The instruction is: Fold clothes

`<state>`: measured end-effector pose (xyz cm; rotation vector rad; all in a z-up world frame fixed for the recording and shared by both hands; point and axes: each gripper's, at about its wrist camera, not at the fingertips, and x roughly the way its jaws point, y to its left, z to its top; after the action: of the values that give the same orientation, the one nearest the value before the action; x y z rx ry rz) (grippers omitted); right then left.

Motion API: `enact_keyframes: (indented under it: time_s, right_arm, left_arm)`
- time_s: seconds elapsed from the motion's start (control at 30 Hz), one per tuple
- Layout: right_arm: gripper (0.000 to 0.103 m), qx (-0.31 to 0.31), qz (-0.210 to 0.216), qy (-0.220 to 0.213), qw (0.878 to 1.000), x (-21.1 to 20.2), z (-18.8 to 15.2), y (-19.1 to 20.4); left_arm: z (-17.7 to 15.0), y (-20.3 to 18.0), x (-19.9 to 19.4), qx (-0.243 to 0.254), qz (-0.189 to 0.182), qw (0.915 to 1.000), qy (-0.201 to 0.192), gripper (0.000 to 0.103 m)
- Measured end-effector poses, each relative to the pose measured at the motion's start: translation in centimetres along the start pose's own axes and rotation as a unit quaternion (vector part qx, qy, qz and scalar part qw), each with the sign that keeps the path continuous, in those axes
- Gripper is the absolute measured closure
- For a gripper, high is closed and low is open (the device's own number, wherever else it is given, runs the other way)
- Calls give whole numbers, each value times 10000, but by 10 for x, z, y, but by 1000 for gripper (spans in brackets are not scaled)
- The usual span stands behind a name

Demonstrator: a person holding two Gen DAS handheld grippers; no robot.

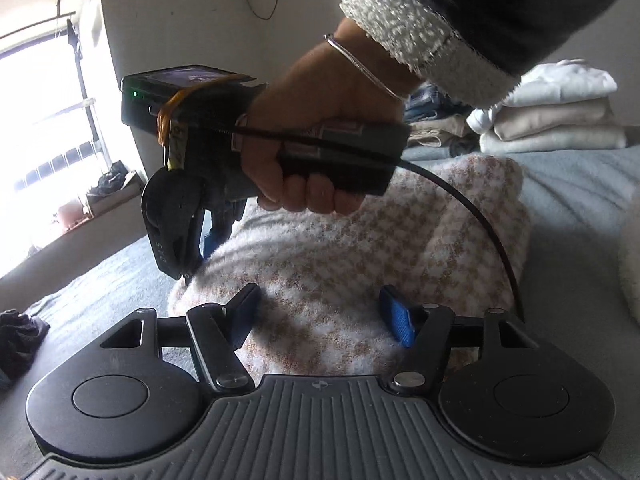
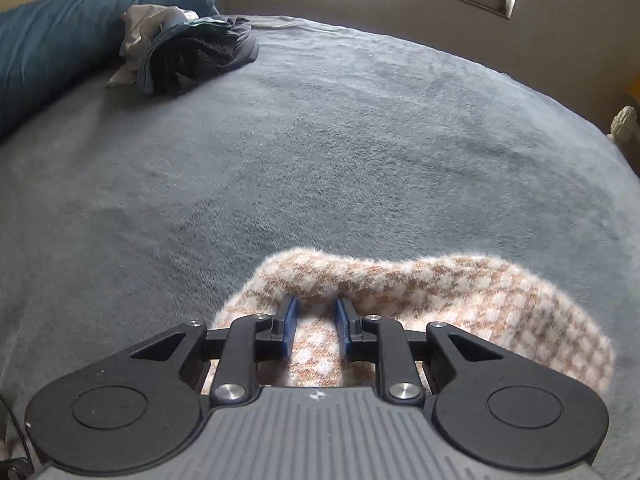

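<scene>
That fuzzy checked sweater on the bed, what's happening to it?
A person is folding clothes with a gripper in each hand. The right gripper is down on an edge of the sweater, its jaws close together with cloth between them, though I can't tell if they pinch it. The left gripper is open over the sweater, holding nothing. A folded pile sits at the far side of the bed.

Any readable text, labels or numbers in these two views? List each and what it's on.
"DH S": raised letters on the right gripper's black side disc; more letters may be hidden.
Yellow tag on that gripper: dark handwritten marks, too blurred to read.
Screen on its top: unreadable.
Right wrist view: none.
</scene>
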<state>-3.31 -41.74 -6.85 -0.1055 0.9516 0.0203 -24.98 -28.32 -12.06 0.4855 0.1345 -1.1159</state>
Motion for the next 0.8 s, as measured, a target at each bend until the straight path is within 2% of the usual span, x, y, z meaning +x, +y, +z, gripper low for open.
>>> enact_keyframes:
  time_s: [0.1, 0.2, 0.3, 0.43, 0.53, 0.6, 0.67, 0.73, 0.8]
  right_arm:
    - [80, 114, 26, -129, 9998, -4, -5, 2]
    - [80, 399, 157, -1, 9991, -27, -13, -10]
    - [80, 470, 195, 96, 9987, -22, -11, -15]
    - [81, 605, 162, -208, 9978, 6, -8, -9]
    - [81, 702, 110, -341, 9969, -18, -23, -10]
    - [81, 873, 151, -382, 9953, -33, -33, -19]
    - [81, 1023, 278, -391, 9936, -23, -32, -26]
    - [80, 891, 165, -435, 9949, -11, -24, -18]
    - [79, 466, -13, -405, 9981, -16, -16, -8]
  left_arm:
    - [-4, -10, -8, 176, -58, 9998, 4, 38]
    - [-8, -17, -12, 397, -117, 9991, -71, 38]
    - [-9, -8, -7, 402, -167, 9990, -102, 37]
    - [-7, 6, -4, 265, -330, 9991, -58, 36]
    - [-14, -11, -16, 544, -301, 9980, -121, 35]
    - [-14, -13, -15, 560, -254, 9980, -137, 34]
    - [-11, -8, -10, 462, -245, 9986, -112, 33]
    - [-8, -3, -10, 502, -301, 9982, -95, 33]
    - [-6, -3, -15, 576, -386, 9976, -76, 33]
